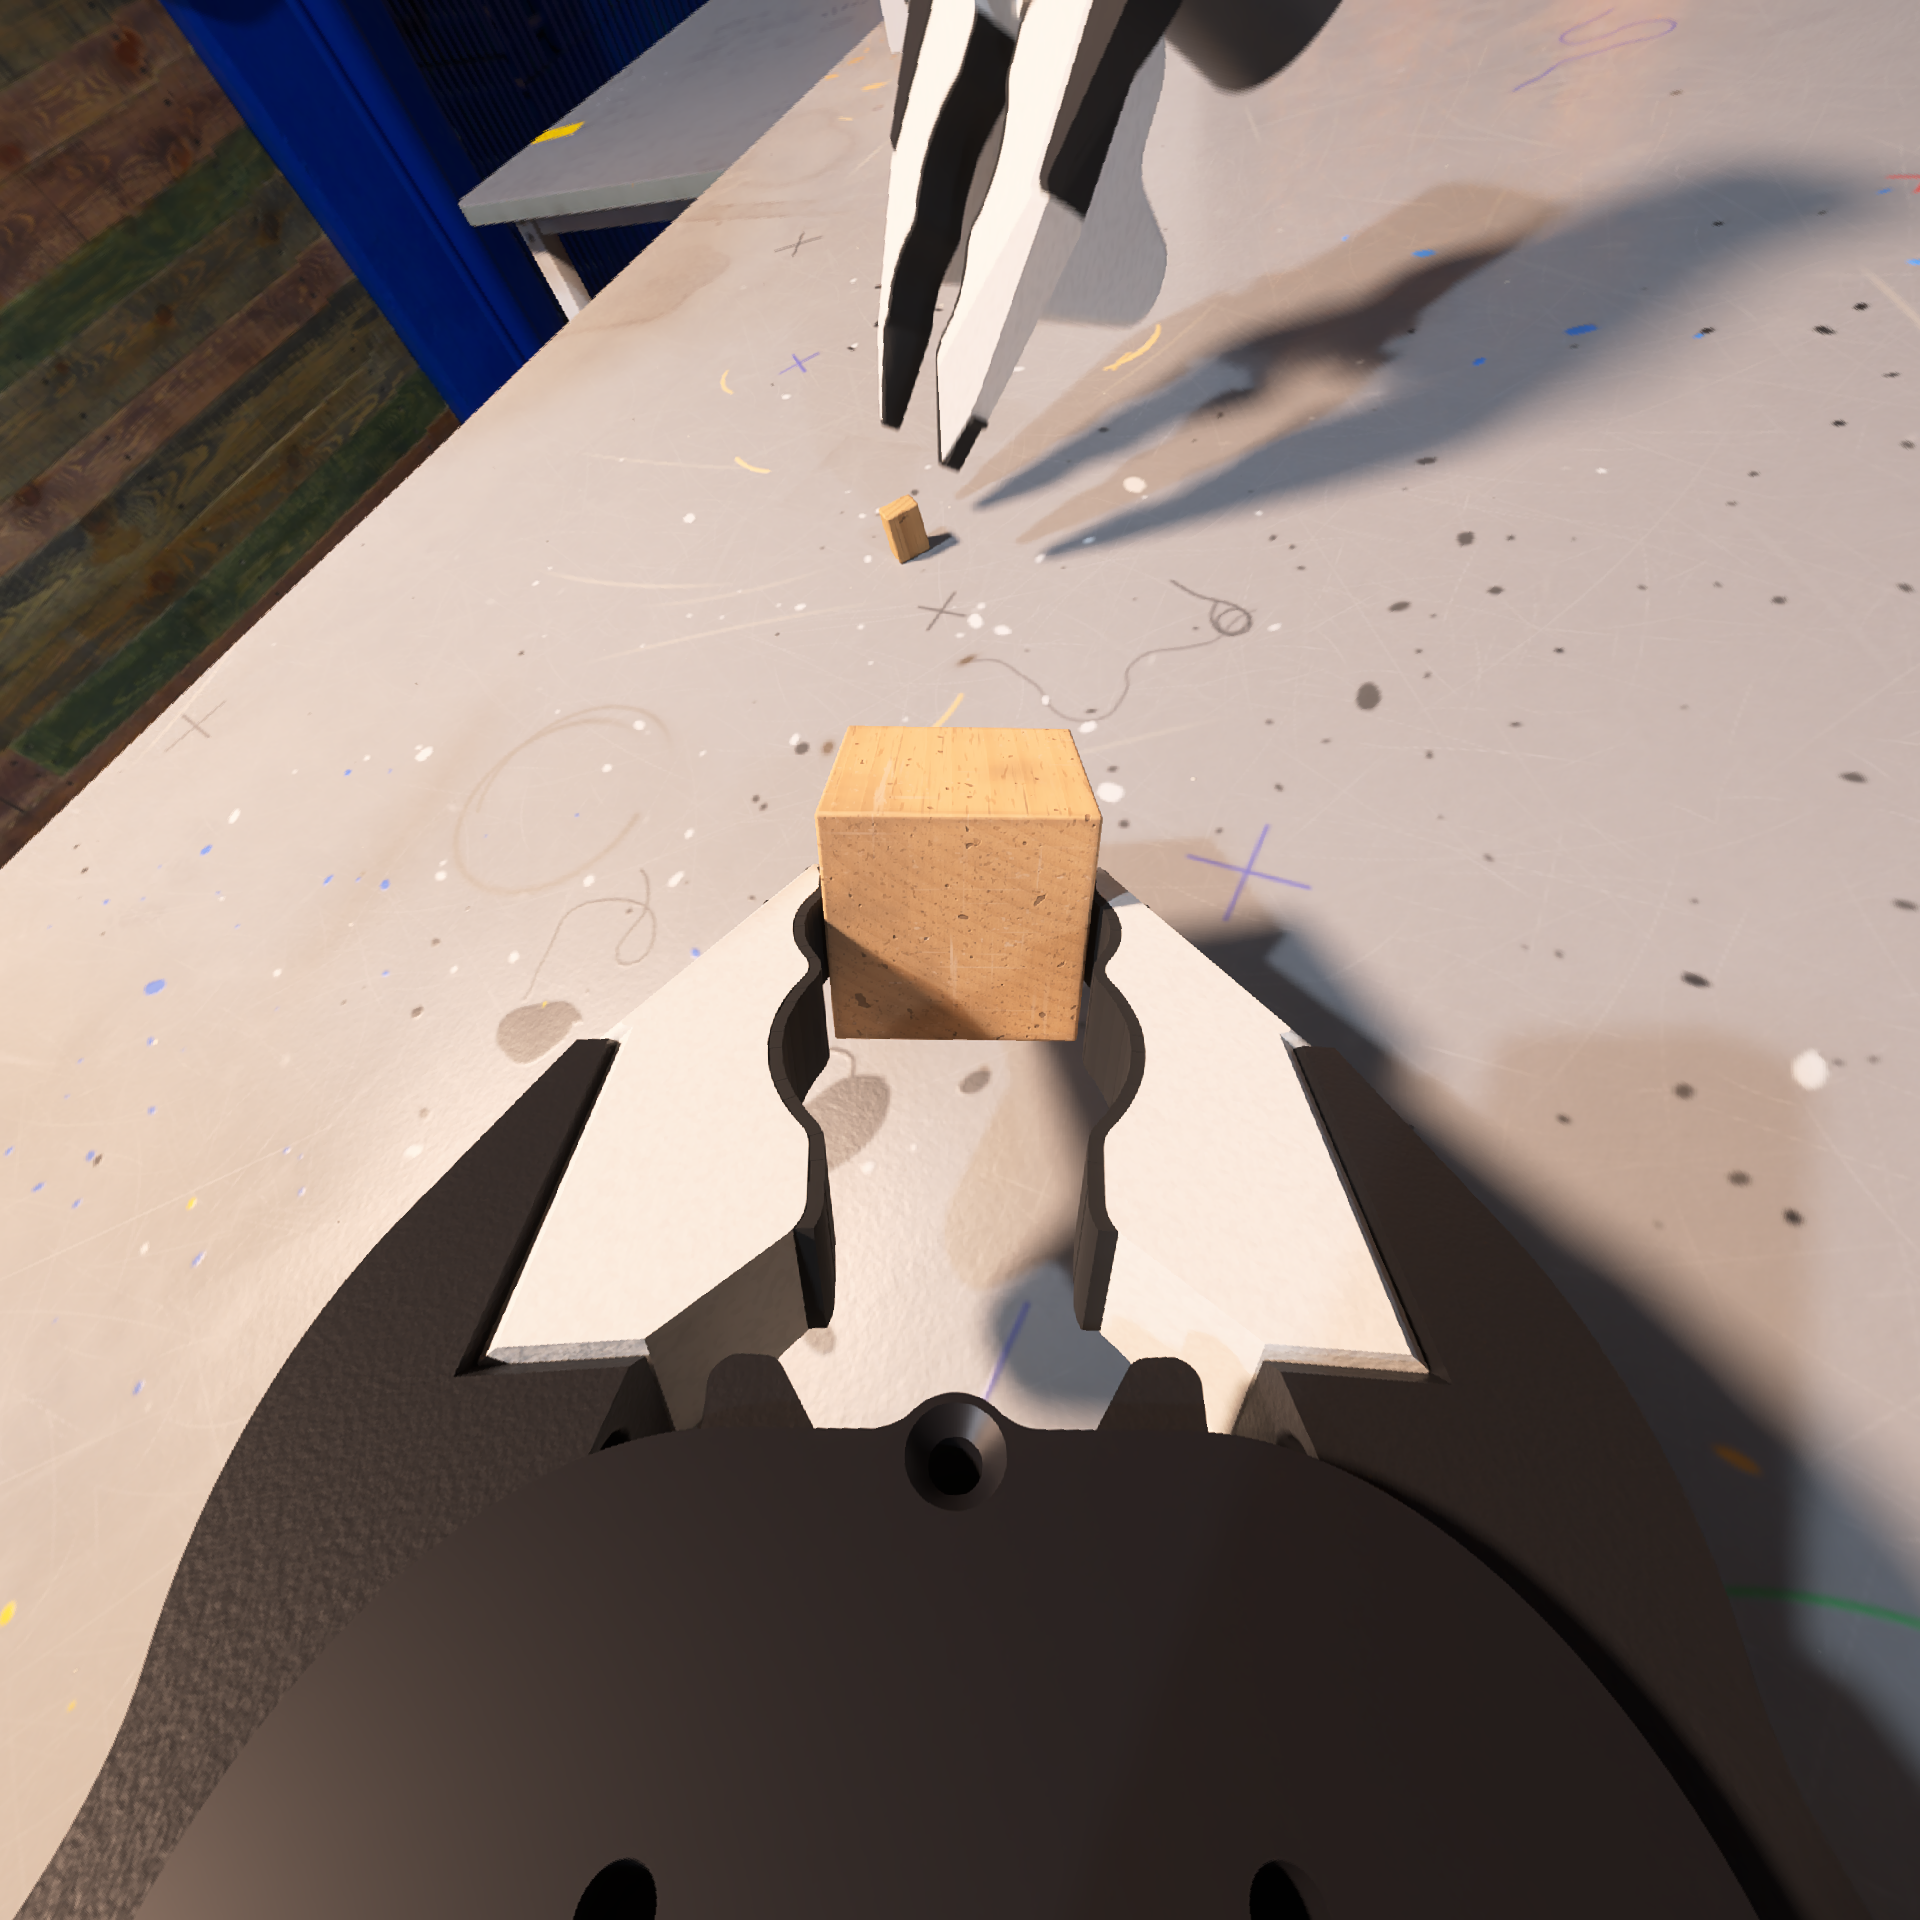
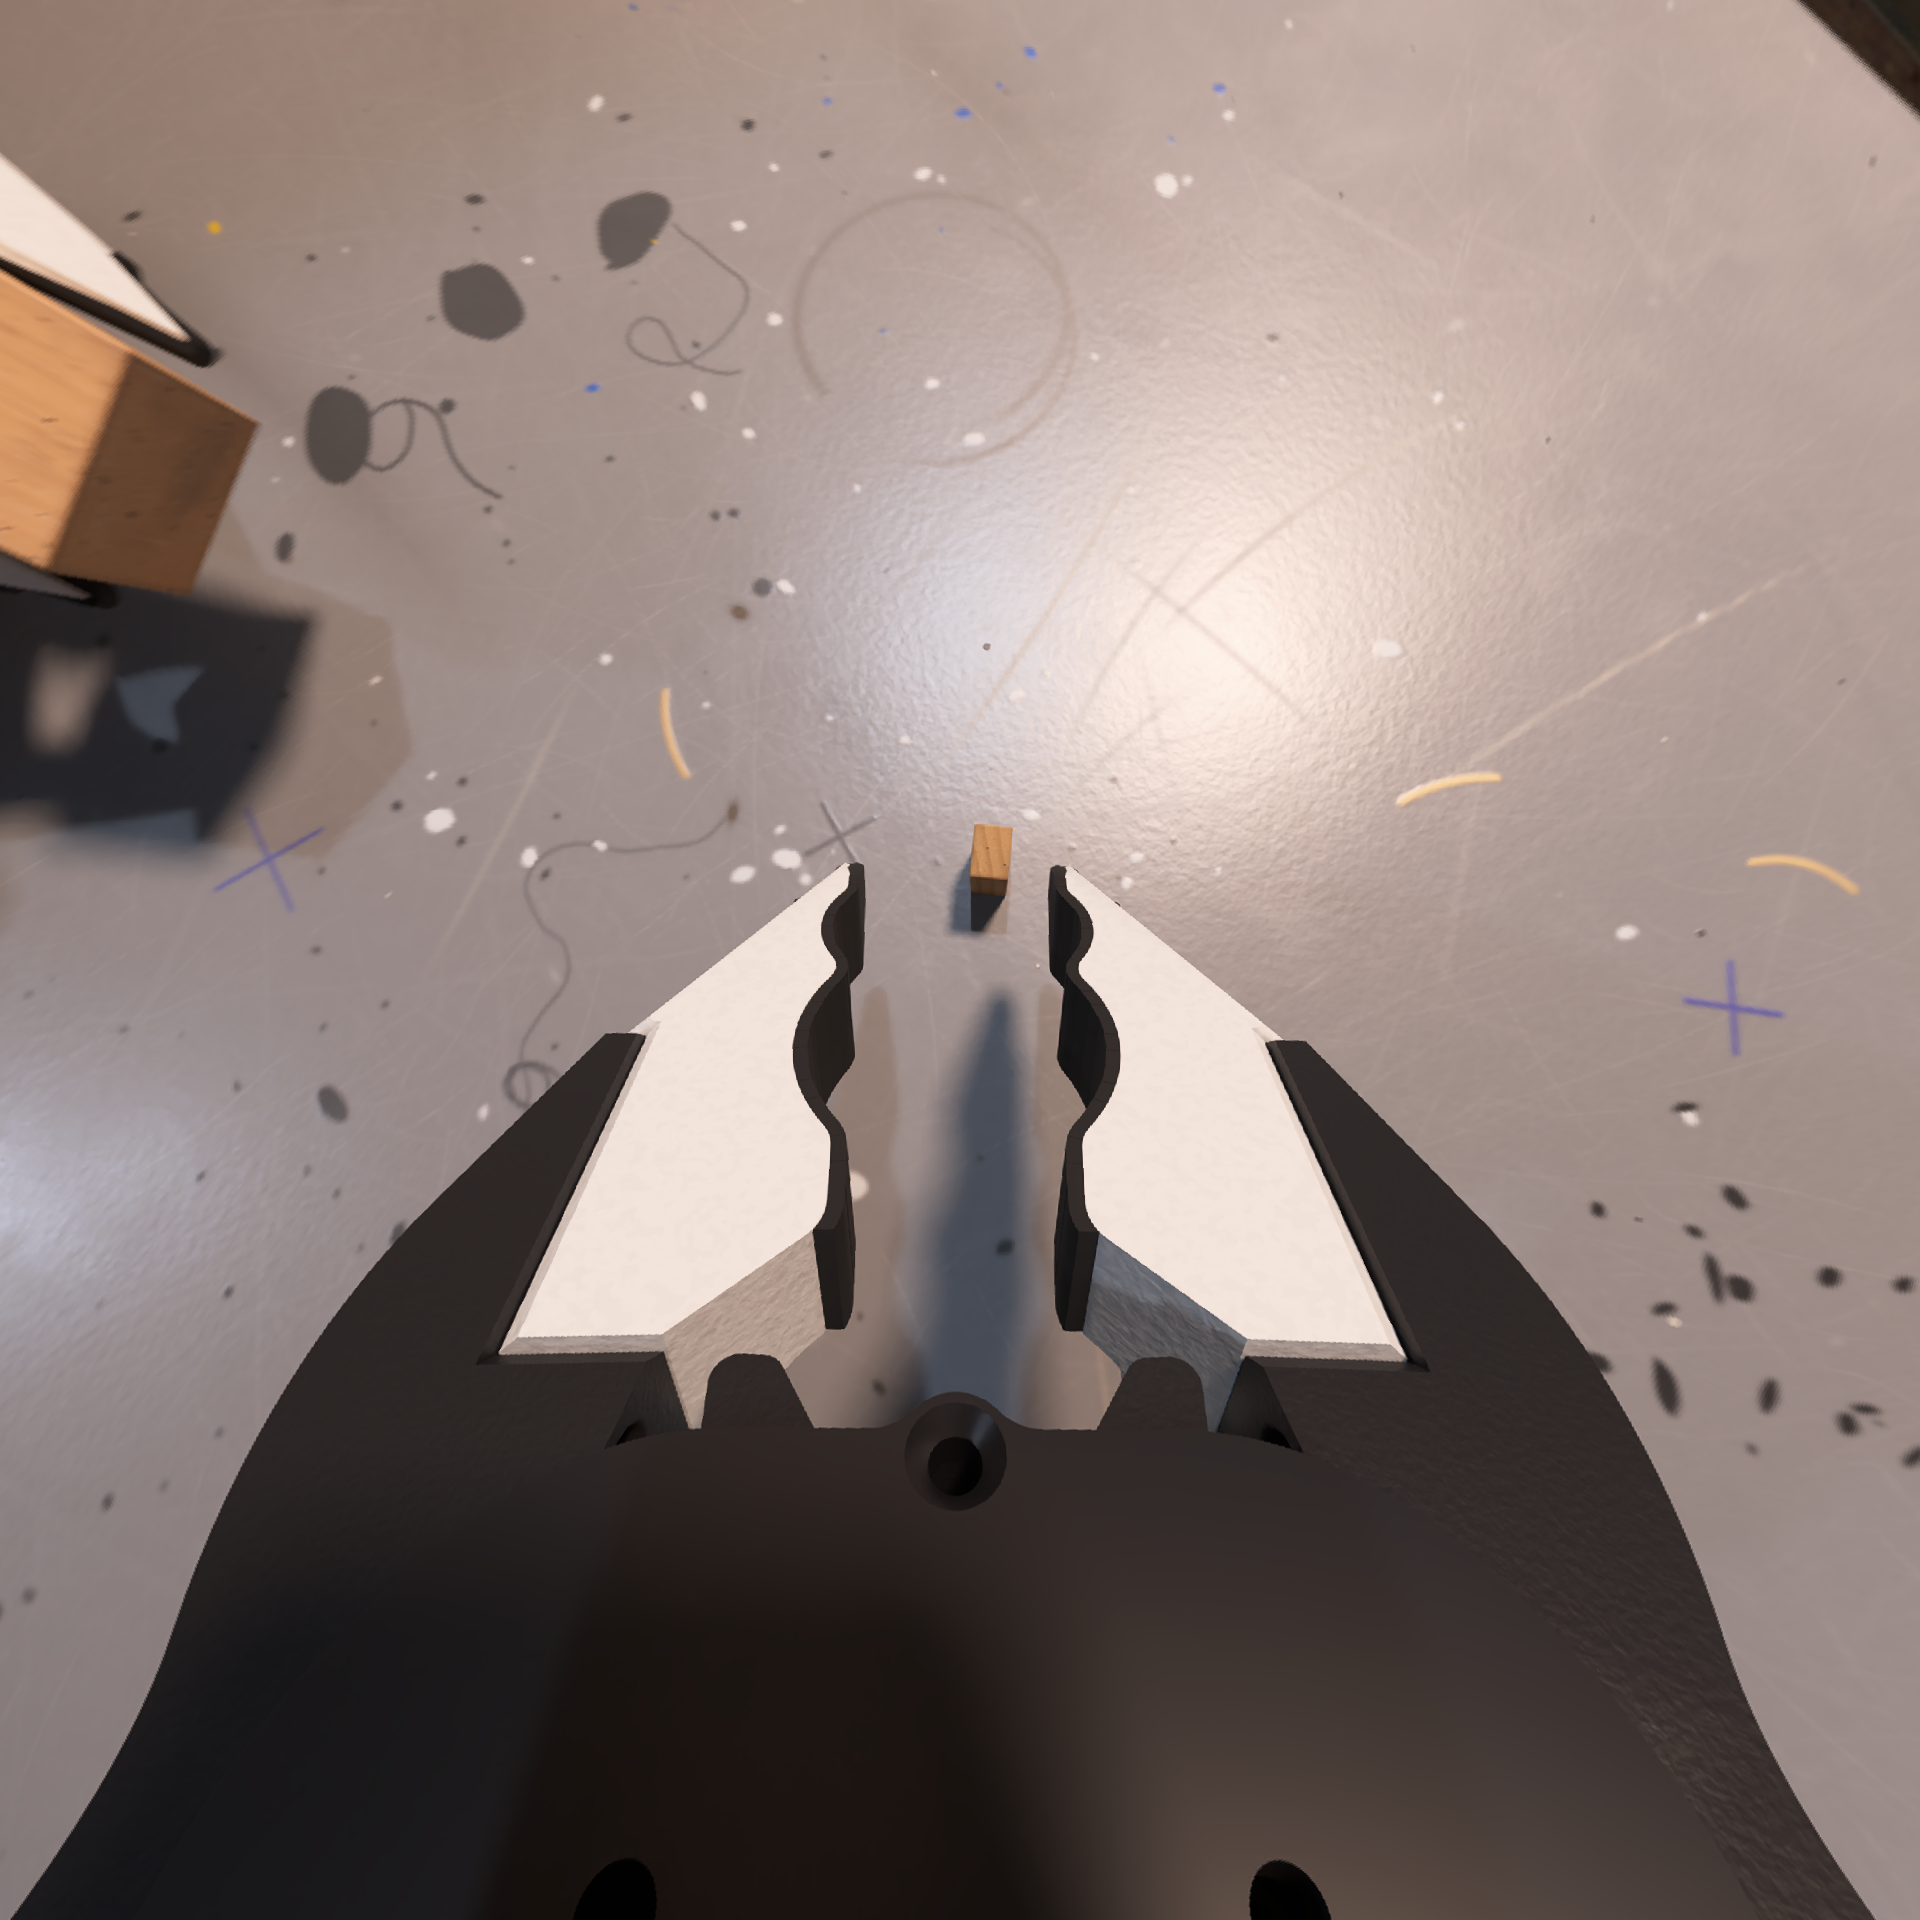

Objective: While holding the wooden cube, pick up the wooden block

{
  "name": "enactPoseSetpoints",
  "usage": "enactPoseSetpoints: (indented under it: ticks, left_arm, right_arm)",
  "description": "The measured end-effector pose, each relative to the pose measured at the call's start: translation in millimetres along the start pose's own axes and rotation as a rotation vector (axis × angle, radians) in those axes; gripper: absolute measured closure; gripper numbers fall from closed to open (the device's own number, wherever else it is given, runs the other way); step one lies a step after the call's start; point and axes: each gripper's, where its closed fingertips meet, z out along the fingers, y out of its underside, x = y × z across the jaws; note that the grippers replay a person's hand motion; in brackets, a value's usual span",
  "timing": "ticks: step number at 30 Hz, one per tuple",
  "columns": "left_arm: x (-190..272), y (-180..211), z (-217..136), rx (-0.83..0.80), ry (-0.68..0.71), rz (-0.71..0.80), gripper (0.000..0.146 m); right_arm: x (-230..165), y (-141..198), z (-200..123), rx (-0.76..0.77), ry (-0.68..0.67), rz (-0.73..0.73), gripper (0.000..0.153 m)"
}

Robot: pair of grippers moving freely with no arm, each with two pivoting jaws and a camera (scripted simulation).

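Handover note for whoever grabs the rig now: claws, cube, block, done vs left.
Left claw: shut on the wooden cube, held above the table.
Right claw: open, empty, above the table, pointing down at the wooden block.
Wooden block: small, on the table, apart from both claws, roughly lined up with the right claw's gap.
Done: cube gripped.
Left: lower the right claw, close on the block, lift; keep the cube held.

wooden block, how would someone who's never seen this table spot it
On the paint-speckled grey table, look just beyond the open right gripper. The wooden block stands alone there, far smaller than the wooden cube clamped in the left gripper.
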Motion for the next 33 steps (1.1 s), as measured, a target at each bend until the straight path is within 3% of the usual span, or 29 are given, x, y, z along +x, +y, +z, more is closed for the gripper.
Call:
enactPoseSetpoints:
  ticks: [4,9,12,15,21,25,33]
  left_arm:
    - [-0.2,0.0,0.0,0.001,-0.001,0.001,0.099]
    - [-0.1,0.0,0.1,0.001,0.001,0.001,0.099]
    - [-0.3,-0.3,-0.1,0.004,0.003,-0.002,0.099]
    - [-0.5,-0.6,-0.3,0.008,0.003,-0.004,0.099]
    - [-0.4,-0.9,-0.6,0.012,0.003,-0.001,0.099]
    - [-0.8,-1.3,-0.8,0.016,0.002,-0.004,0.099]
    - [-0.3,-0.7,-0.3,0.01,-0.001,0.004,0.099]
  right_arm:
    - [6.4,4.8,16.8,-0.001,-0.001,0.088,0.125]
    - [9.9,10.6,25.9,-0.045,0.037,0.111,0.124]
    - [12.0,9.6,28.4,-0.055,0.082,0.078,0.127]
    - [8.1,9.3,29.5,-0.075,0.082,0.053,0.144]
    - [4.5,7.2,28.8,-0.09,0.066,-0.046,0.145]
    - [-22.5,-23.9,20.7,0.04,-0.022,-0.113,0.145]
    - [-95.7,-128.5,21.9,0.215,-0.194,-0.403,0.145]
